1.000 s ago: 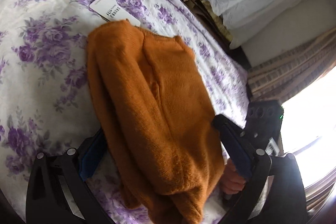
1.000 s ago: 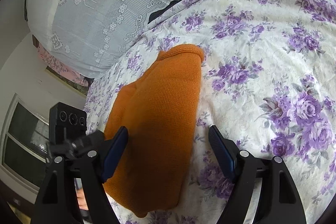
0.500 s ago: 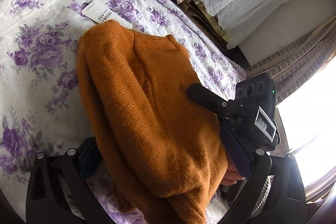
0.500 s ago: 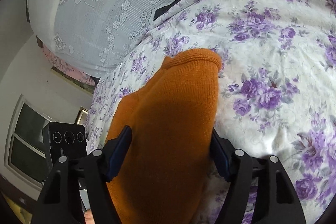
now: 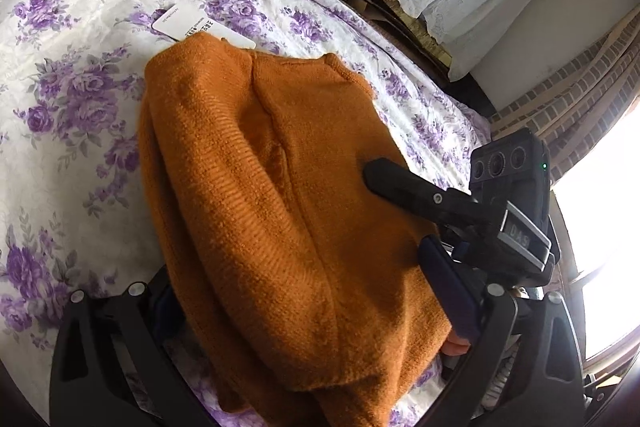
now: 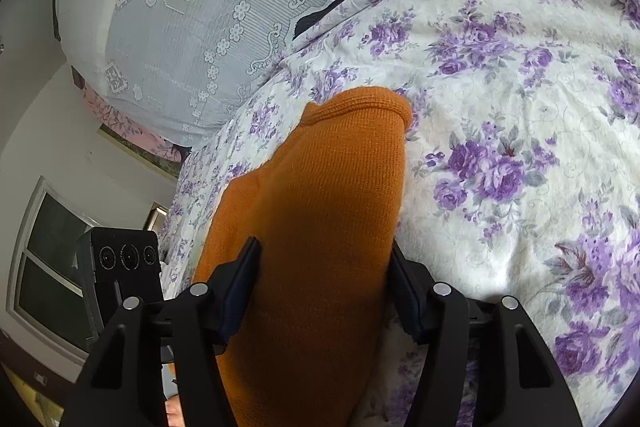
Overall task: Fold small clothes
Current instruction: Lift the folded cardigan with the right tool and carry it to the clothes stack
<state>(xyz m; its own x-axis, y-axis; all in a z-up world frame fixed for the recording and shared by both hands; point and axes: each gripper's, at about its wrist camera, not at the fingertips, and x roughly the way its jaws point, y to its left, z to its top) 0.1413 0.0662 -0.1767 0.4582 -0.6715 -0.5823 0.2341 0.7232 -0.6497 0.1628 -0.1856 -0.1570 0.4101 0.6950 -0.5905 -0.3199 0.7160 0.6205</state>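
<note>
Out ahead of my left tongs (image 5: 308,311) lies the orange knit sweater (image 5: 280,187), a fuzzy ribbed bundle, folded lengthwise with a seam ridge running up its middle and its near end bunched thick between my left fingers. A white paper tag (image 5: 192,27) pokes out from under its far edge, flat on the purple-flowered bedsheet (image 5: 80,107). My left tongs stand wide, one finger either side of the bundle; the left finger is buried behind the knit and I cannot tell whether the pads actually press it. They point down at a slant toward the bed. To their right my other tool reaches in, one black finger (image 5: 404,183) laid on top of the sweater. A bit of my hand (image 5: 456,349) peeps out under the knit's near right corner. Now over to my right tongs (image 6: 324,287): here the sweater (image 6: 320,207) looks smoother, a long rounded roll running away from me to a ribbed hem at the far end, lying on the sheet (image 6: 520,107). My right tongs are closing, the roll between the fingers, both blue pads at its sides, angled down at the bed. Beyond, up left, sits a lace-covered pile (image 6: 192,7).
</note>
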